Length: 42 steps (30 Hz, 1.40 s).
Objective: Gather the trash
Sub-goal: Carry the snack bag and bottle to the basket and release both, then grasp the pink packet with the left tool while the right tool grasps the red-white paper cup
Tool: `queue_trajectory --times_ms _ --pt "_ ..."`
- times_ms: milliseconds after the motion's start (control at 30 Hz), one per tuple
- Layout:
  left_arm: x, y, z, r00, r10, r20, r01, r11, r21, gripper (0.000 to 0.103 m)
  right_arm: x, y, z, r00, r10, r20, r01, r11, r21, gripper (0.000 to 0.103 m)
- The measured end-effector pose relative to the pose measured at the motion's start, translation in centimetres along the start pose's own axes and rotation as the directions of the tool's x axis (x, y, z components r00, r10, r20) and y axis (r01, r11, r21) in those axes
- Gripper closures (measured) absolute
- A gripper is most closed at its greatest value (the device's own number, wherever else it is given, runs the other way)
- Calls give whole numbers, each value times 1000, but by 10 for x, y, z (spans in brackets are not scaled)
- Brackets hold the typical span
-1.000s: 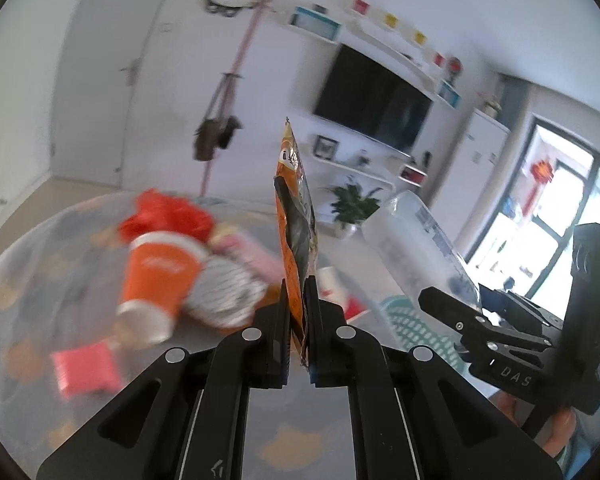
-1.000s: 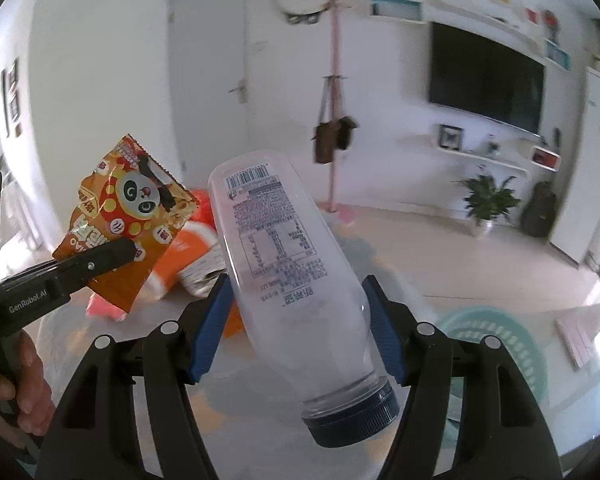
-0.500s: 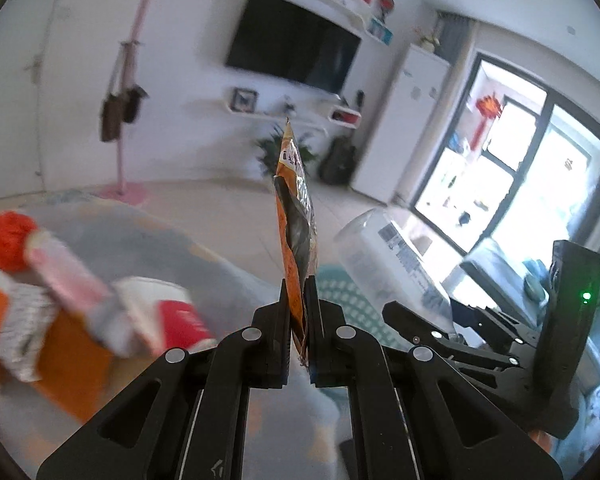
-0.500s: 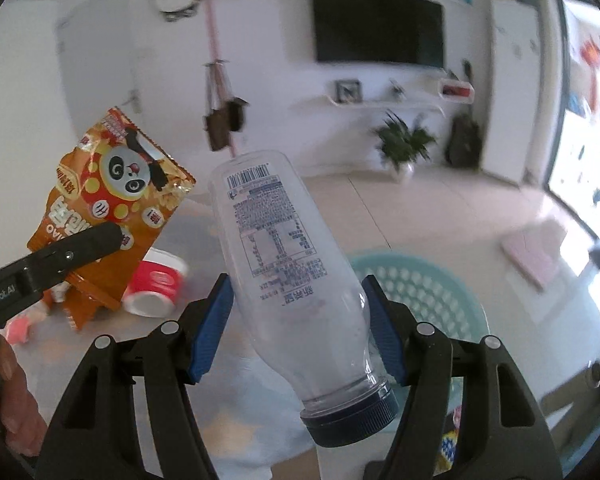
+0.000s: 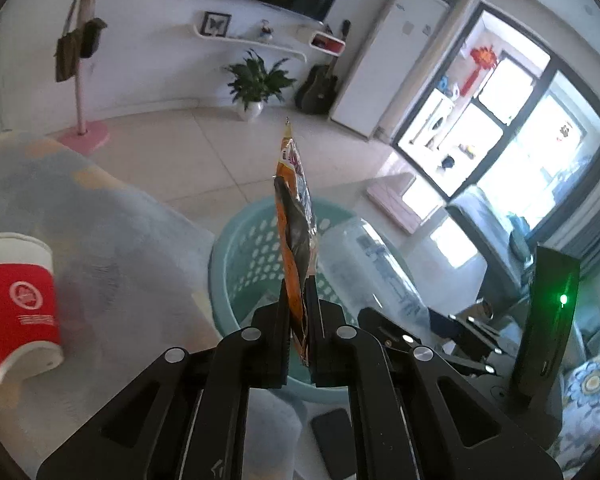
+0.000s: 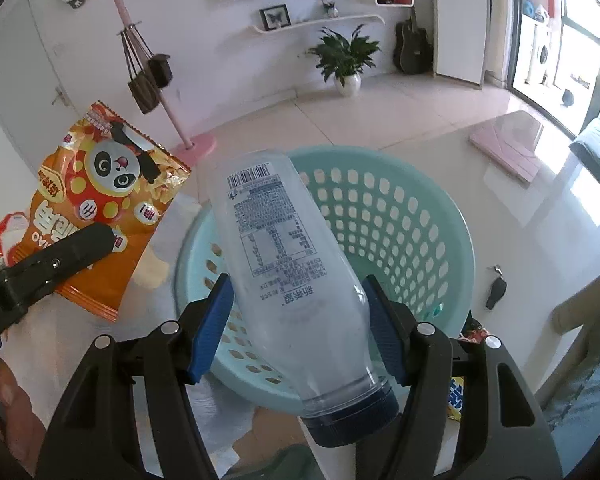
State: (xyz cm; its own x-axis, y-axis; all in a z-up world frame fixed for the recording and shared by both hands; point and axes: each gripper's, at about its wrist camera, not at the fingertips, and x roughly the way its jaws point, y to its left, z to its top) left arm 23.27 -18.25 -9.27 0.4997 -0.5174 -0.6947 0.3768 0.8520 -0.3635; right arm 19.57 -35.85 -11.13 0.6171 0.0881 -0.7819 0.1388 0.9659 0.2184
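My left gripper (image 5: 299,300) is shut on an orange snack bag (image 5: 294,236) with a panda print, seen edge-on. The bag also shows in the right wrist view (image 6: 100,204), held at the left. My right gripper (image 6: 296,312) is shut on a clear plastic bottle (image 6: 284,272) with a dark blue cap, which also shows in the left wrist view (image 5: 376,268). Both are held above a teal perforated basket (image 6: 420,216) on the floor, which also shows in the left wrist view (image 5: 244,256).
A red and white paper cup (image 5: 16,300) lies on the cloth-covered table (image 5: 100,240) at the left. A black phone (image 5: 336,424) lies below. A pink coat stand (image 6: 172,120), a potted plant (image 6: 346,60) and a guitar (image 6: 410,46) stand by the far wall.
Both grippers have swung right and tilted down, away from the trash pile on the table. The teal basket now lies directly beneath the bag and the bottle.
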Motion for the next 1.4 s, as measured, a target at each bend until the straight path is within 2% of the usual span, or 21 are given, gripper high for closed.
queue_trajectory --times_ms 100,133,300,500,767,967,1167,1300,1400 --pt "-2 1 -4 999 45 7 -45 999 16 54 6 -5 2 1000 8 -21 -7 999 43 40" --pt "-5 3 -6 998 55 23 -55 998 21 52 6 -5 3 1000 14 -22 -13 999 47 40" --pt "-23 10 -10 998 46 45 -46 999 -3 52 -10 -4 0 1000 20 10 -20 999 49 40" --pt "-52 16 -16 995 50 90 -48 998 -31 52 -36 18 -1 997 34 74 -34 999 1 40" --pt "-117 28 -38 976 79 203 -69 996 -56 52 -70 65 -3 986 100 135 -89 992 -88 40" --pt "-171 40 -60 950 122 289 -100 991 -91 52 -93 107 -13 972 162 170 -132 975 -179 40" --pt "-223 63 -84 917 204 344 -157 975 -158 50 -103 154 -28 962 213 168 -161 947 -278 40" --pt "-253 86 -100 888 288 358 -220 950 -219 50 -108 187 -42 953 254 167 -184 919 -347 48" --pt "-278 116 -117 858 378 348 -288 915 -284 49 -105 206 -53 946 282 158 -204 900 -384 54"
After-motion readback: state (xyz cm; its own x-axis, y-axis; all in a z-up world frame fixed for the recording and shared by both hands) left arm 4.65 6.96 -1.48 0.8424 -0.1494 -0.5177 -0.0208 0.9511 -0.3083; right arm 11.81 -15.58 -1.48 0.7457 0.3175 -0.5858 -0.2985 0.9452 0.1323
